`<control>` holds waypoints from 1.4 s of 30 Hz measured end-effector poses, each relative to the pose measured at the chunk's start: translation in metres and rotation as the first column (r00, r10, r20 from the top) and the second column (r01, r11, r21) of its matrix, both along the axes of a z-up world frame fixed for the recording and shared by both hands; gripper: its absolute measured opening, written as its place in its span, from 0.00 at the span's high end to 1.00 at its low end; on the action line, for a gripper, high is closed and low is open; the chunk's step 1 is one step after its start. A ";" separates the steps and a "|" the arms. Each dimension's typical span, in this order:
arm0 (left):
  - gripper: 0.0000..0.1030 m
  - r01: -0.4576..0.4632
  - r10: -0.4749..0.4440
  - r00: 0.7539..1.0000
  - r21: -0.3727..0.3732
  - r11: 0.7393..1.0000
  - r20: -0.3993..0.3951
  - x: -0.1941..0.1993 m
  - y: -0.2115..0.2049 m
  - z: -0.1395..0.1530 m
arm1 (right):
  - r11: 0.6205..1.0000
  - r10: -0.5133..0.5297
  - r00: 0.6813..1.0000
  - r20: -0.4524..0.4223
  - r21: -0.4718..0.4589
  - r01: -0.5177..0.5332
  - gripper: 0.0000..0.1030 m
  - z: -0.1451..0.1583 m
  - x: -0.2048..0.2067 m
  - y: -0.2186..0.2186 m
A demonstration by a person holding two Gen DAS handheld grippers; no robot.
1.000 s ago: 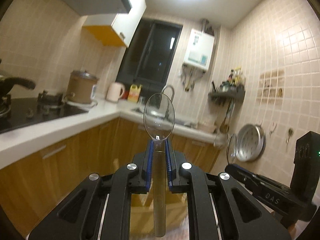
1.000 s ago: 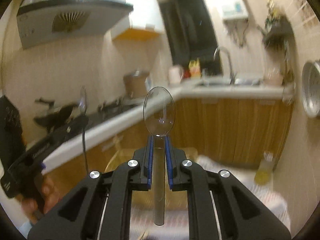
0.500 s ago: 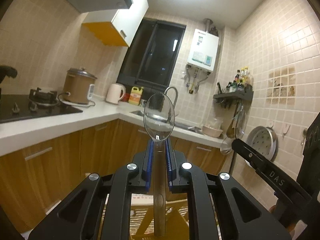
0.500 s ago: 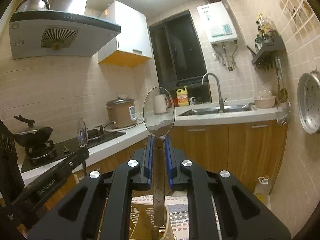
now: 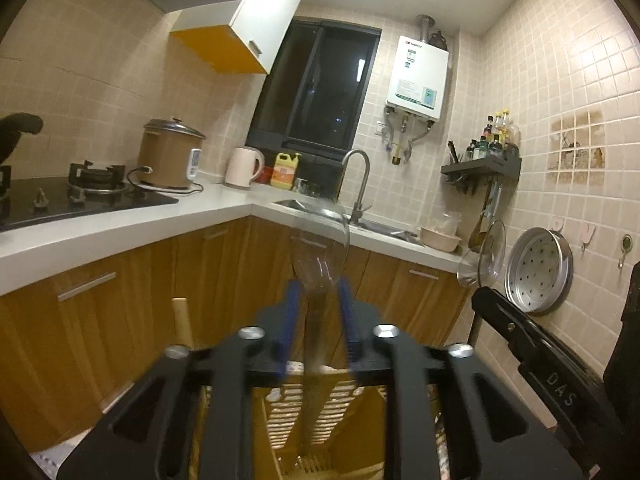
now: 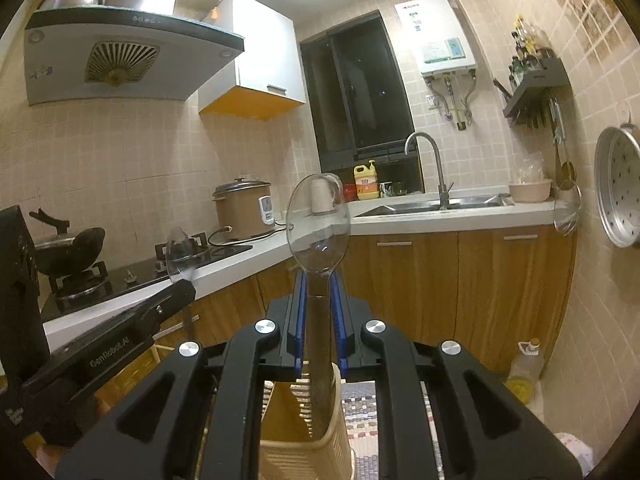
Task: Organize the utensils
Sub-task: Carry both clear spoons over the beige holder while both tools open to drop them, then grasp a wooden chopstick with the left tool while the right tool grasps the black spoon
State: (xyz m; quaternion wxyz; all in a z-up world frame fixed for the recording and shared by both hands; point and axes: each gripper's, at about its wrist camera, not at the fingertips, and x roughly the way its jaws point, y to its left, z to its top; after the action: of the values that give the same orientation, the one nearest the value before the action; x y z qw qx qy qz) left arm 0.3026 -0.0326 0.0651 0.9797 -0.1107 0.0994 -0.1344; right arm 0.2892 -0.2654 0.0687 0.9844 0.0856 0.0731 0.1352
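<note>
Left claw (image 5: 318, 304) has its blue pads parted a little around a clear spoon (image 5: 320, 240), which is blurred and tilted, so whether it is gripped or loose I cannot tell; right claw (image 6: 319, 300) is clamped on its own clear spoon (image 6: 319, 228), bowl upright. Below both sits the slatted beige basket (image 6: 320, 428), each handle pointing down into it. To do this well, I'd say hold each spoon upright over the basket and part the pads only once the handle is inside the rim.
</note>
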 end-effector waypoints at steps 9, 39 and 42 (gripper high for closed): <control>0.69 -0.003 0.003 1.000 -0.003 1.000 -0.003 -0.025 0.015 0.008 | 1.000 0.012 0.999 -0.039 -0.011 -0.013 0.89 0.001 -0.025 -0.001; 0.61 0.376 -0.141 0.658 0.161 0.912 -0.739 -0.095 0.028 -0.118 | 0.965 0.232 0.657 -0.718 0.087 -0.246 0.73 -0.085 -0.088 -0.010; 0.61 0.403 -0.112 0.648 0.214 0.890 -0.753 -0.103 0.015 -0.132 | 0.954 0.274 0.602 -0.750 0.132 -0.271 0.66 -0.093 -0.086 -0.003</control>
State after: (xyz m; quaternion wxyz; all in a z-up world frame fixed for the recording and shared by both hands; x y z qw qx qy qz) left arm 0.1996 -0.0178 -0.0666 0.8327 0.0438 0.5148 -0.1994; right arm 0.2031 -0.2684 -0.0245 0.8296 0.1243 0.4910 0.2351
